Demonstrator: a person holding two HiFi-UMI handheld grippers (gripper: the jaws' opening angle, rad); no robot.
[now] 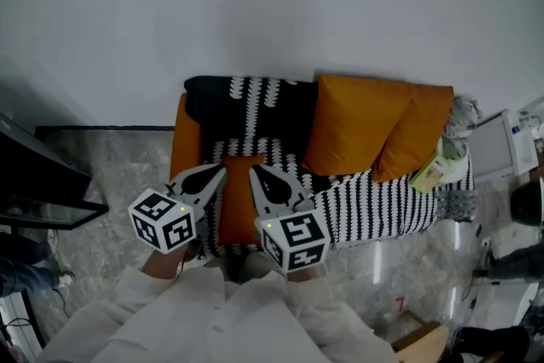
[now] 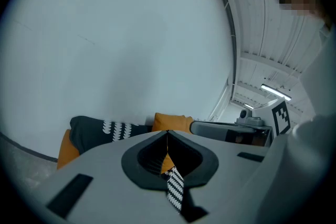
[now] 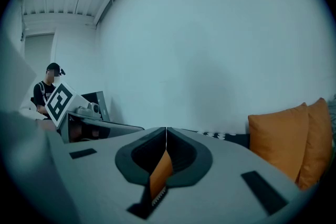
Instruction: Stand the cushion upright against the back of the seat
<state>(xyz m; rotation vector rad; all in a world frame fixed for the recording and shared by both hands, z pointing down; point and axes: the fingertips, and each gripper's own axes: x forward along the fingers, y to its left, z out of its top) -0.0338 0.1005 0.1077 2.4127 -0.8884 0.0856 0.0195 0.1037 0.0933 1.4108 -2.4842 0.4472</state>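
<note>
Closed left gripper [image 1: 218, 173], closed right gripper [image 1: 255, 171] over cushion [image 1: 239, 212] side edges.

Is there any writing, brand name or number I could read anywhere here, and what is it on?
No words read clearly here.
Cubes on the left gripper and right gripper: black-and-white square patterns, not letters.
Red mark on the floor: perhaps a "7", too small to be sure.
Green-and-white package at the sofa's end: print blurred.
White box beside it: labels too small.
</note>
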